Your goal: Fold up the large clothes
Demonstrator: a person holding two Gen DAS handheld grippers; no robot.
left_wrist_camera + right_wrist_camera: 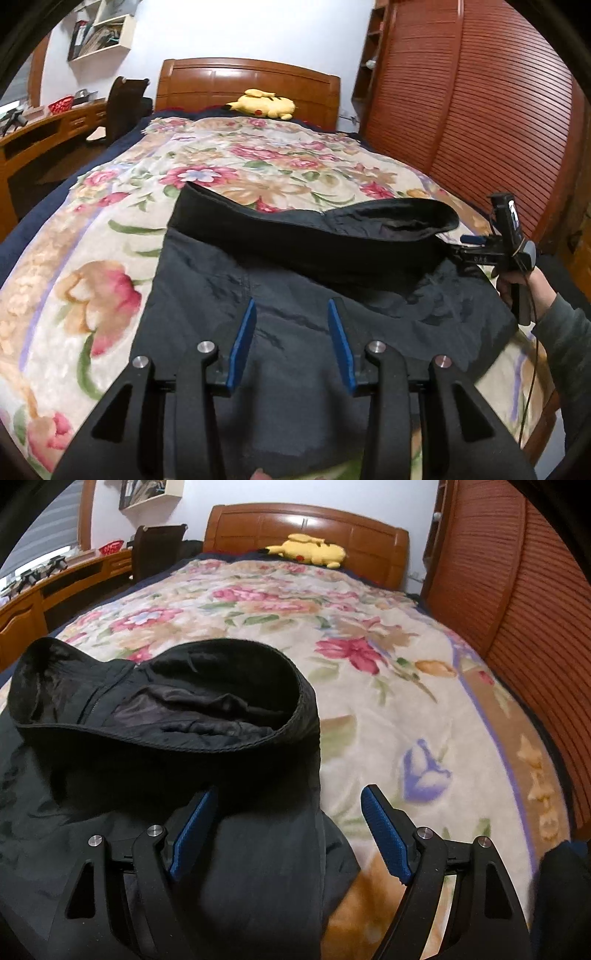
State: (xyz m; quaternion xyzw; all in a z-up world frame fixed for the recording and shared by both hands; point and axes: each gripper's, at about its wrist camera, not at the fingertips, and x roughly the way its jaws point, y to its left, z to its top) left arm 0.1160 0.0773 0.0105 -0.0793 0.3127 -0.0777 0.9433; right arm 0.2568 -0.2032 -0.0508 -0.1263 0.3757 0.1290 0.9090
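The dark jacket [295,295] lies near on the floral blanket [92,295]: soft, slick, floppy, best pinched at its edges. The left gripper [291,343] hovers over it, jaws apart, empty. The right gripper [288,830], wide apart, straddles its right edge. Bare blanket lies far and right.

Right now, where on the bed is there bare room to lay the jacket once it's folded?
The blanket is bare between the jacket collar and the plush toy at the headboard, and along the wardrobe side. Another strip runs left of the jacket. It is crowded only near the foot, where both open grippers, left and right, hover over the jacket.
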